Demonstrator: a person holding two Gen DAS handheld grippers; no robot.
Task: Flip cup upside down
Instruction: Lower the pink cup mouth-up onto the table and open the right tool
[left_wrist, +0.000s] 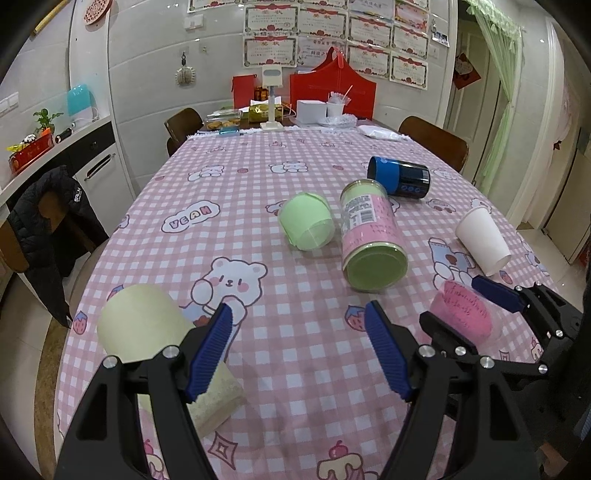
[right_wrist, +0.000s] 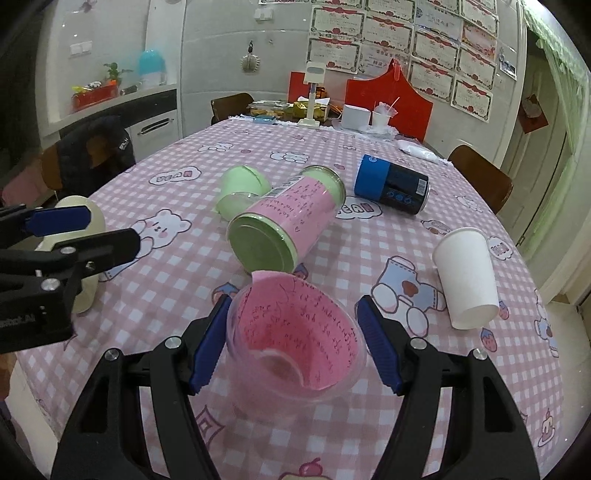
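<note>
A clear plastic cup with a pink paper liner (right_wrist: 295, 339) sits between the fingers of my right gripper (right_wrist: 295, 343), its open mouth facing the camera; the blue pads flank its sides, and contact is hard to tell. In the left wrist view the same cup (left_wrist: 467, 314) shows at the right inside my right gripper (left_wrist: 476, 306). My left gripper (left_wrist: 299, 350) is open and empty above the tablecloth, with a pale yellow cup (left_wrist: 147, 325) lying on its side just left of its left finger.
On the pink checked tablecloth (left_wrist: 258, 206) lie a green cup (left_wrist: 306, 221), a pink and green can (left_wrist: 369, 236), a blue and black can (left_wrist: 400, 177) and a white paper cup (left_wrist: 484, 240). Boxes and clutter stand at the far end. Chairs surround the table.
</note>
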